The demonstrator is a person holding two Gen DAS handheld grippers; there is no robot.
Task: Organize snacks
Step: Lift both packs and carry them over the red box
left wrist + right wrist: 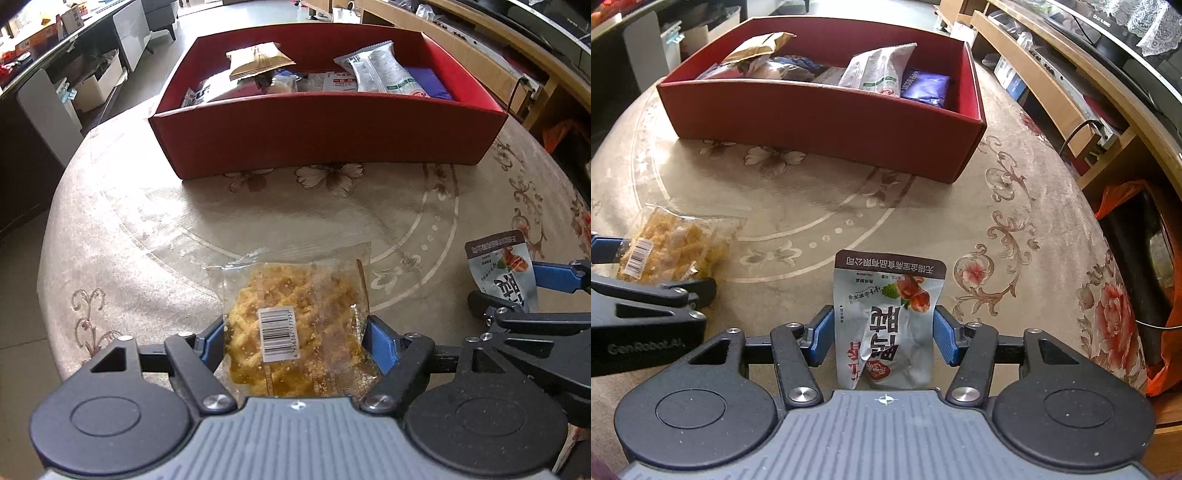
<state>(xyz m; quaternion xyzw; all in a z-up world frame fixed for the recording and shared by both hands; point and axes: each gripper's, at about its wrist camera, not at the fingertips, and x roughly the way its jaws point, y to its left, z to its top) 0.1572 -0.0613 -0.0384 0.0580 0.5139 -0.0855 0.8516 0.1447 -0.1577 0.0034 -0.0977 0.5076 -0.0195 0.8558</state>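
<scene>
The near end of the clear packet of yellow crumbly snack [295,325] is hidden behind the left gripper's [295,341] grey body. The red cardboard box's [820,110] near wall hides its packets' lower parts.

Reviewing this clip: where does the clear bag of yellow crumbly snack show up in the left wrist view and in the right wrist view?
Left wrist view: clear snack bag at bottom centre, between the left gripper pads.
Right wrist view: same bag at the left edge, mid-height.
Shared landmark: the red box beyond it on the table.
</scene>
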